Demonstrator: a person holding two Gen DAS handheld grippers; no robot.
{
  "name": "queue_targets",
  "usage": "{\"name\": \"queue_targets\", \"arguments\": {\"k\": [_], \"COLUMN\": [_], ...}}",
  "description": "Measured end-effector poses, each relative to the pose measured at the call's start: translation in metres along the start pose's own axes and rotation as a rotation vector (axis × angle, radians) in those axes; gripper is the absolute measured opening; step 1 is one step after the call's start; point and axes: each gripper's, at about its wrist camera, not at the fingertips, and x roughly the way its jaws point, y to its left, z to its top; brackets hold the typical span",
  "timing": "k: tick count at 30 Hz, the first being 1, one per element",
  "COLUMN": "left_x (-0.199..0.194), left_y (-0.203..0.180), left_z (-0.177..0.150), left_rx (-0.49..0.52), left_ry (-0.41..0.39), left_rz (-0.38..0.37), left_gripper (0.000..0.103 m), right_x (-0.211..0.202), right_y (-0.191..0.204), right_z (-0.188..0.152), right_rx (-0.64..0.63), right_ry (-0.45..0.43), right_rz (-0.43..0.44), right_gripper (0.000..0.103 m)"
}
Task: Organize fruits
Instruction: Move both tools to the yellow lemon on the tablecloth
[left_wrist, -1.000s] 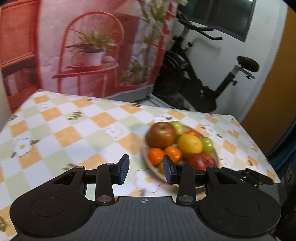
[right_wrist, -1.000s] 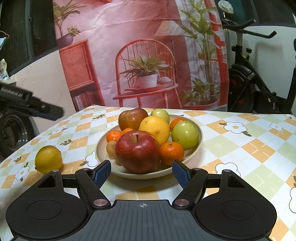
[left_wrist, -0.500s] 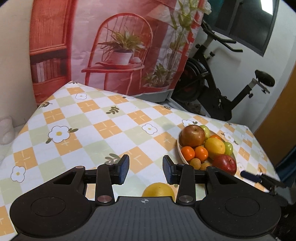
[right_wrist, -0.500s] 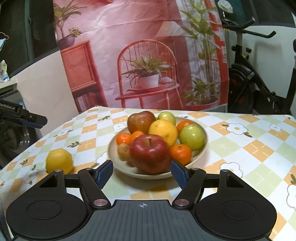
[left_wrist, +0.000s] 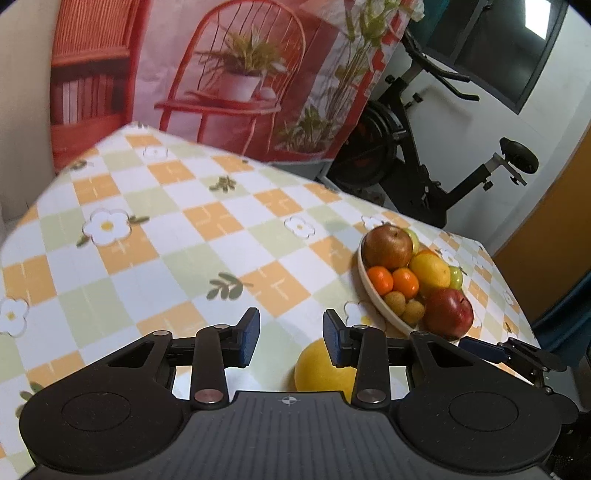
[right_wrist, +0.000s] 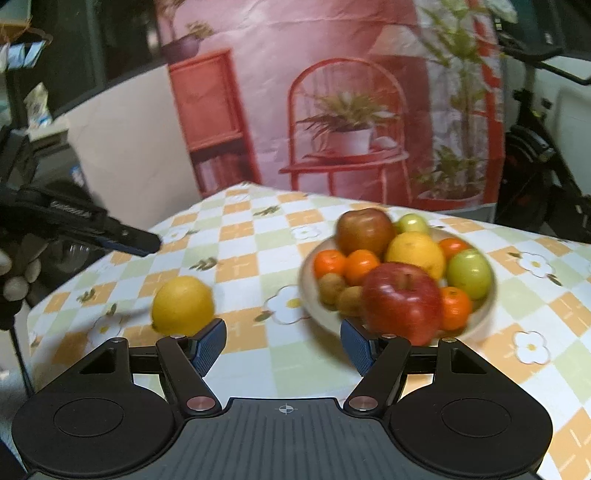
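the loose lemon (left_wrist: 323, 369) lay alone on the checked bench (left_wrist: 177, 236), just under and a little right of the left hand-held gripper (left_wrist: 291, 338), partly hidden behind its right finger; from the right hand-held gripper (right_wrist: 283, 345) the same lemon (right_wrist: 183, 305) sat ahead and to the left, just past its left fingertip. the bowl (right_wrist: 308, 295), heaped with apples, oranges and small brown fruit, stood ahead and right of both, near the lemon but apart from it. both tools were spread wide and held nothing. the step in hand looked like the reach for the stray lemon, the rest of the fruit being already gathered. the next move probably called for the left tool to shift right and drop until its fingers straddled the lemon, then close gently, since a round fruit could roll off toward the bench edge.
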Motion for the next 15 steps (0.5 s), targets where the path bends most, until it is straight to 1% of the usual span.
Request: {"name": "queue_targets", "arguments": {"k": [7, 11, 15], "left_x": [0.016, 0.02, 0.024], "left_y": [0.014, 0.017, 0.018], "left_z": [-0.007, -0.01, -0.012], "left_rx": [-0.046, -0.066, -0.065], "left_ry": [0.029, 0.038, 0.047], "left_rz": [-0.068, -0.117, -0.139], "left_gripper": [0.039, 0.039, 0.036], "right_x": [0.024, 0.037, 0.048], "right_y": [0.032, 0.046, 0.057], "right_z": [0.0, 0.003, 0.006], "right_rx": [-0.096, -0.145, -0.186], "right_ry": [0.094, 0.127, 0.151], "right_rz": [0.049, 0.073, 0.097], "right_gripper": [0.065, 0.064, 0.063]}}
